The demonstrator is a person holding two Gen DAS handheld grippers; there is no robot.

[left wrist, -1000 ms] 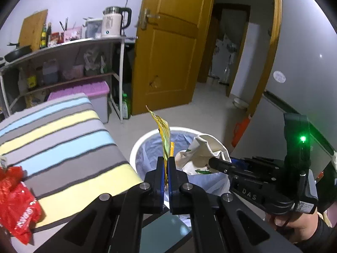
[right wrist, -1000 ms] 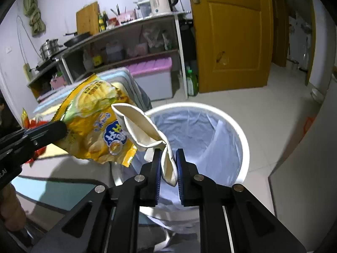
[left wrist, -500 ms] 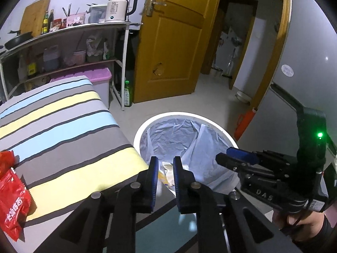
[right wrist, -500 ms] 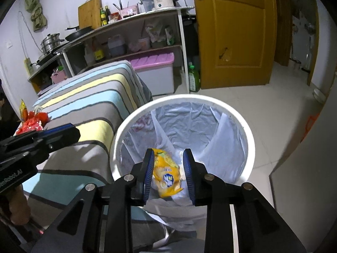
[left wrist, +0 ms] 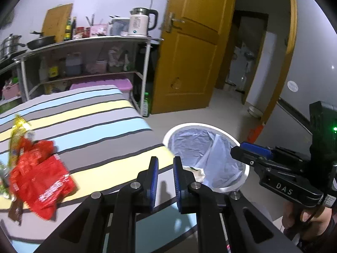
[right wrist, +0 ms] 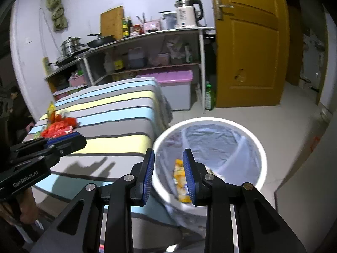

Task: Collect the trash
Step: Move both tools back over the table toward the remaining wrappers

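A white trash bin (right wrist: 261,154) with a blue liner stands on the floor beside the striped table; it also shows in the left wrist view (left wrist: 242,168). A yellow snack bag (right wrist: 180,183) and a white wrapper (left wrist: 199,171) lie inside it. My right gripper (right wrist: 168,172) is open and empty above the bin's near rim. My left gripper (left wrist: 164,179) is open and empty above the table edge. Red wrappers (left wrist: 40,179) and a yellow wrapper (left wrist: 16,135) lie on the striped cloth (left wrist: 88,126) to the left; the red wrappers also show in the right wrist view (right wrist: 58,129).
A metal shelf rack (right wrist: 147,48) with a kettle (right wrist: 188,13), pans and bottles stands behind the table. A purple-lidded box (right wrist: 174,88) and a green bottle (right wrist: 209,97) sit on the floor. A yellow door (right wrist: 248,42) stands open at the right.
Both grippers opened and dropped the yellow snack bag and white wrapper into the bin. My left gripper has swung left over the table, bringing the red wrappers into view.
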